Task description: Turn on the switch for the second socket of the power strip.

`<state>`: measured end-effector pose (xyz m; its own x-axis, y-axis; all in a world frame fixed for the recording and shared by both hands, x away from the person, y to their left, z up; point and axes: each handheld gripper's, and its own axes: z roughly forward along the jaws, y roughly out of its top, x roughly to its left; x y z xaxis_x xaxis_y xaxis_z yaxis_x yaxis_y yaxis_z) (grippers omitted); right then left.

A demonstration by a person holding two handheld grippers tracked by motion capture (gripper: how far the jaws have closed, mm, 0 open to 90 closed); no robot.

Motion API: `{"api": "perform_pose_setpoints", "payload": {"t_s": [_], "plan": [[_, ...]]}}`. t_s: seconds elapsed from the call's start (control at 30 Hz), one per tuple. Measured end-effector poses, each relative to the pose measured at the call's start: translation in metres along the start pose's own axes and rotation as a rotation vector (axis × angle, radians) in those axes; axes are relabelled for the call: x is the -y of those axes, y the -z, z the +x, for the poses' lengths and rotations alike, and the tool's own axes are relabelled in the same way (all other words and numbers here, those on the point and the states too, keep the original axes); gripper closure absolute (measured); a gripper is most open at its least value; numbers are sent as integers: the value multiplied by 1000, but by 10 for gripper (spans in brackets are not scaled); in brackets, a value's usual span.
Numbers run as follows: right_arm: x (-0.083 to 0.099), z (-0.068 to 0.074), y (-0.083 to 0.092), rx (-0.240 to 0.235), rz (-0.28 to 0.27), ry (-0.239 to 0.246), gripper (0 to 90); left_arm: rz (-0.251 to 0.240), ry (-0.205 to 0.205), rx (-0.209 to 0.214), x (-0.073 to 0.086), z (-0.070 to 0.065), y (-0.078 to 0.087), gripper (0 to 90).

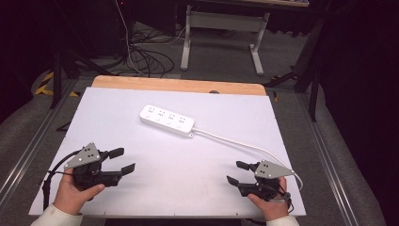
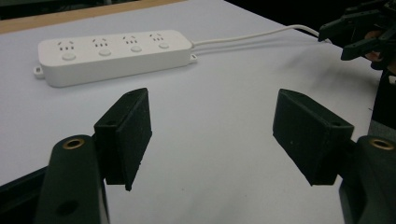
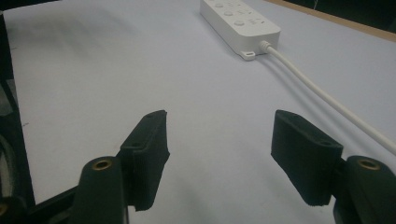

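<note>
A white sheet (image 1: 117, 122) is covering the wooden table (image 1: 179, 84). Beyond it, black cables (image 1: 146, 59) are lying on the grey floor beside a white desk frame (image 1: 223, 28).

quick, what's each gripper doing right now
left gripper: open, holding nothing, above the white table.
right gripper: open, holding nothing, power strip ahead of it.

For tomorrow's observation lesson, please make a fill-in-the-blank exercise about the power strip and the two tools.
1. The power strip is coloured ____.
2. The strip has ____ round buttons in a row.
3. The jaws of the left tool and the right tool stand ____, with nothing between them.
4. The strip's cord runs toward the ____ tool.

Missing words: white; four; open; right
</note>
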<state>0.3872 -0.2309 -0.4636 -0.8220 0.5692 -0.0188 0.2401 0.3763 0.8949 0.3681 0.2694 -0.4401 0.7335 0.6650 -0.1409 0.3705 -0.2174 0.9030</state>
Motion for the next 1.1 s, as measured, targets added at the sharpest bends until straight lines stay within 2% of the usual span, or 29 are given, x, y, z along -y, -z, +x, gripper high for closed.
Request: {"api": "perform_pose_setpoints", "payload": {"t_s": [0.1,0.37,0.53,0.6,0.7,0.8,0.87,1.0,1.1], "plan": [[0,0,0,-1,-1,1,368,-7,18,3,10,4,1,287],[0,0,1,-6,-4,-1,368,-15,25,-1,29,9,4,285],[1,-1,1,-7,-6,1,368,-35,-15,-31,40,9,12,285],[1,-1,1,-9,-5,2,368,-38,-10,-35,43,8,13,285],[0,0,0,-10,-4,1,368,-26,-9,-29,43,7,11,285],[0,0,0,-11,-5,2,368,-41,33,-15,40,9,6,288],[0,0,0,-10,-3,4,368,-44,41,-16,40,8,5,295],[0,0,0,-10,-3,7,368,-44,21,-20,41,9,6,294],[0,0,0,-8,2,6,368,-41,-14,-37,40,8,9,288]]}}
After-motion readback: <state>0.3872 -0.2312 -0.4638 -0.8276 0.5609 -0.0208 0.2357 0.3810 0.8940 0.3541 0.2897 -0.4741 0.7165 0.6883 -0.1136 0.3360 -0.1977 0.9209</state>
